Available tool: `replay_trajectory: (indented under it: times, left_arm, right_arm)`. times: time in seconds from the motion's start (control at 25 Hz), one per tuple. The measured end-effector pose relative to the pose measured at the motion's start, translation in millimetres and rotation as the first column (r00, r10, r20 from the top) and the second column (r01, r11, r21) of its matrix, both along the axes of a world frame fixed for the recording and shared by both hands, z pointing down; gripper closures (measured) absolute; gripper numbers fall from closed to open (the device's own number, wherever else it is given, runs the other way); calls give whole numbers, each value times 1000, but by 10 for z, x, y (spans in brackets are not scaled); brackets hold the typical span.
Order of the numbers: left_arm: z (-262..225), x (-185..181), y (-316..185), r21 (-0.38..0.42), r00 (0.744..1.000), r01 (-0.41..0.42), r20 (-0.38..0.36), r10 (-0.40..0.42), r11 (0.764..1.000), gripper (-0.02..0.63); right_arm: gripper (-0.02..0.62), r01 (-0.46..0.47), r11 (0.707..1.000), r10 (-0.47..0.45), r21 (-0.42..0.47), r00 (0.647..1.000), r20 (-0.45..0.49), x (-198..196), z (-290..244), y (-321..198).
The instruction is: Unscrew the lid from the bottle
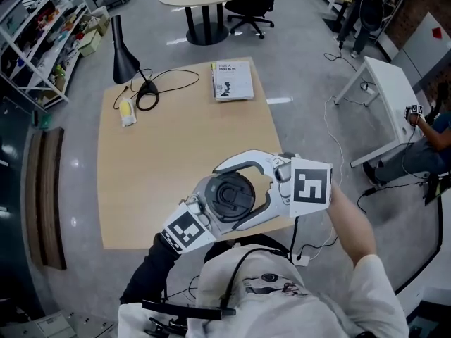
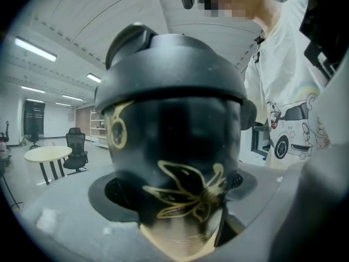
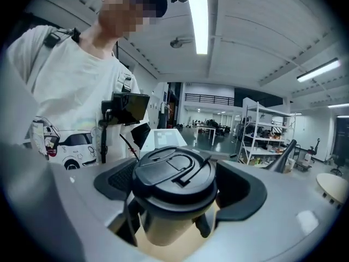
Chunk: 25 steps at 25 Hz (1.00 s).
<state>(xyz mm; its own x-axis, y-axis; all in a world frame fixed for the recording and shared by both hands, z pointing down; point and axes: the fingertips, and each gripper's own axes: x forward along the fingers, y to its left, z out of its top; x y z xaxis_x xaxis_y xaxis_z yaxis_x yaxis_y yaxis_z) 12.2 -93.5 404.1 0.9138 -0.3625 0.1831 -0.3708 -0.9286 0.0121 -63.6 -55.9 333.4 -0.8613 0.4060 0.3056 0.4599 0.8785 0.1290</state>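
Head view: a black lamp (image 1: 123, 48) stands at the far left of the wooden table (image 1: 176, 160). Just beside it lie a small yellow thing (image 1: 127, 111) and a black cable (image 1: 158, 86). Closer to the person, over the front edge of the table, is the left claw (image 1: 204, 213). It has a cube (image 1: 187, 232) with black and white squares on it. This claw has hold of the bottle (image 1: 232, 196) lower down, under the lid (image 1: 231, 192).

In the left gripper view, the bottle (image 2: 174, 146) is black with a gold flower on it. It sits between the two jaws. The jaws are wide apart, and the pads press on its sides.

The lid is on the bottle. A book (image 1: 232, 80) lies on the far side of the table, well apart from the bottle.

The right claw (image 1: 248, 189) comes in from the right, with its own cube (image 1: 311, 182). Its white jaws go around the lid. In the right gripper view, the round black lid (image 3: 174, 173) is between the jaws. They are wide open, and there is a small gap next to the right pad. This claw has hold of nothing.

Far right on the floor stands a white table (image 1: 387, 94).
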Motion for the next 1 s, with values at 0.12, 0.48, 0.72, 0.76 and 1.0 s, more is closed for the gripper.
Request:
replay_trajectory:
  times: [0.12,0.48,0.72,0.76,1.0]
  left_arm:
    - [-109,0,-34,-31,1000,8,-26,-8,999,181]
    - [-85,112,1,-15,1000,22,8,-22,1000,181]
    - [-192,198,226,5,994,-105,18,104,995,176]
    - [-220,252,334,-5,986,-169,1,169,986,178]
    - [-384,451,705,-85,920,-369,-177,350,926,178]
  right_arm:
    - [133,-45,997,46,-63,999,19,-26,-125,-56]
    - [87,-130,987,131,-90,991,10,-123,-213,51]
    - [92,72,996,-69,-61,996,58,4,-312,300]
    - [91,155,985,-152,-75,987,53,67,-325,393]
    - [86,427,859,-418,-282,904,94,349,-503,604]
